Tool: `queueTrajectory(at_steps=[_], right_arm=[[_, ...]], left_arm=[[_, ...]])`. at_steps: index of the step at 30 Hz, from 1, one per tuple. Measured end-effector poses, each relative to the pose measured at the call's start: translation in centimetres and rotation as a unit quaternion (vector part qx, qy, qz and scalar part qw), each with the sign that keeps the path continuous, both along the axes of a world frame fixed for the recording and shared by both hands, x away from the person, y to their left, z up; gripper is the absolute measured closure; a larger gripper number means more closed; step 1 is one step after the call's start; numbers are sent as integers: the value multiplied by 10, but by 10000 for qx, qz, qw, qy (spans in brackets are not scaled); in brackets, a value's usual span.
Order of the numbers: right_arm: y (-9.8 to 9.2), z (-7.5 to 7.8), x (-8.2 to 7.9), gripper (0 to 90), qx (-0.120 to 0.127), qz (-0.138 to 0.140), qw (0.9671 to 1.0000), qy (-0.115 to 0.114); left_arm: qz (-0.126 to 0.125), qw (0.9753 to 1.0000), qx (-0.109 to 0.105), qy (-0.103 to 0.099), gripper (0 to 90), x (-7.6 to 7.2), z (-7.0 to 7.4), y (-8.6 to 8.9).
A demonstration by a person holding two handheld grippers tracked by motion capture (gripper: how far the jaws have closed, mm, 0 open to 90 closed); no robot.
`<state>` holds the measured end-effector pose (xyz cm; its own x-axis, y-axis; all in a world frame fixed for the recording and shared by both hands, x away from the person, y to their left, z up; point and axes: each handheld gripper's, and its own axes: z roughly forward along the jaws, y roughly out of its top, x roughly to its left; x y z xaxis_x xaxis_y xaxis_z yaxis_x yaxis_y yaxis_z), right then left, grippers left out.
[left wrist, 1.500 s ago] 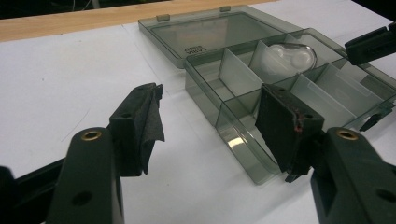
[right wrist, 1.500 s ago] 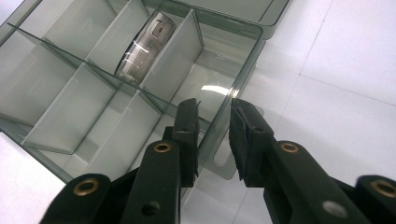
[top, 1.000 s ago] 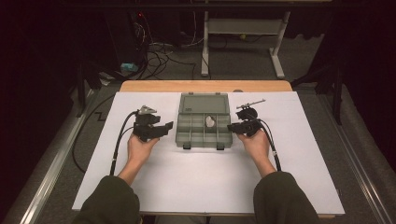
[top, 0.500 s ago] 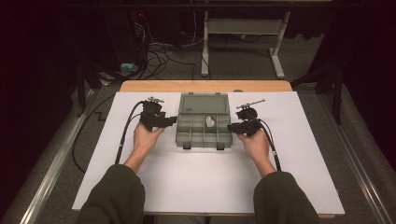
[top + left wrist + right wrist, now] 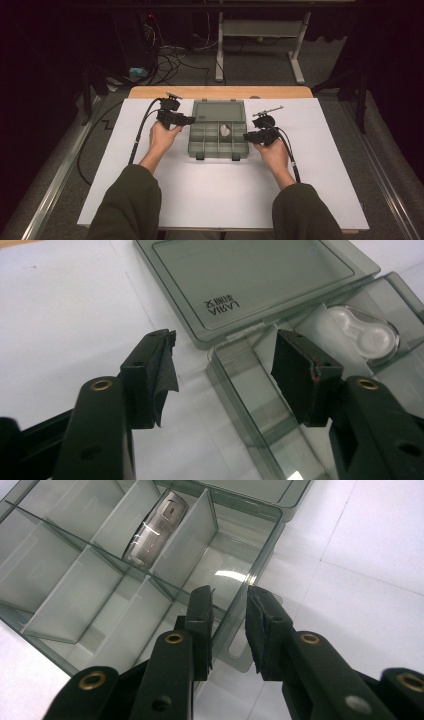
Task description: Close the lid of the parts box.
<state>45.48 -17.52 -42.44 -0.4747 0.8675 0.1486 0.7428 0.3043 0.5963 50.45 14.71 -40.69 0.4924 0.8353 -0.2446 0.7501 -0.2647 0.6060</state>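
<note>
White tabletop (image 5: pixel 220 195): I hold my left gripper (image 5: pixel 188 120) wide open and right gripper (image 5: pixel 246 136) part-open, flanking the open compartment box (image 5: pixel 218 142).

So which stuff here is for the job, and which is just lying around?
For the job:
- open grey compartment box
- small white case in one compartment
- left gripper, jaws wide
- right gripper, jaws straddling the box wall

Lying about:
- cables on the floor
- table frame behind

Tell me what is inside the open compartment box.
The compartment box holds one whitish, rounded plastic item in a back compartment. The other visible compartments look empty. The right gripper covers part of the wall.
</note>
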Motion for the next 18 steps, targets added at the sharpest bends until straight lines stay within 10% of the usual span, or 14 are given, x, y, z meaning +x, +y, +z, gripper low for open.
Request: queueTrajectory(at_steps=[18], right_arm=[[0,0,0,731,-52,38,10000,-17]], left_arm=[[49,9982,-44,599,479,44,-16,-16]])
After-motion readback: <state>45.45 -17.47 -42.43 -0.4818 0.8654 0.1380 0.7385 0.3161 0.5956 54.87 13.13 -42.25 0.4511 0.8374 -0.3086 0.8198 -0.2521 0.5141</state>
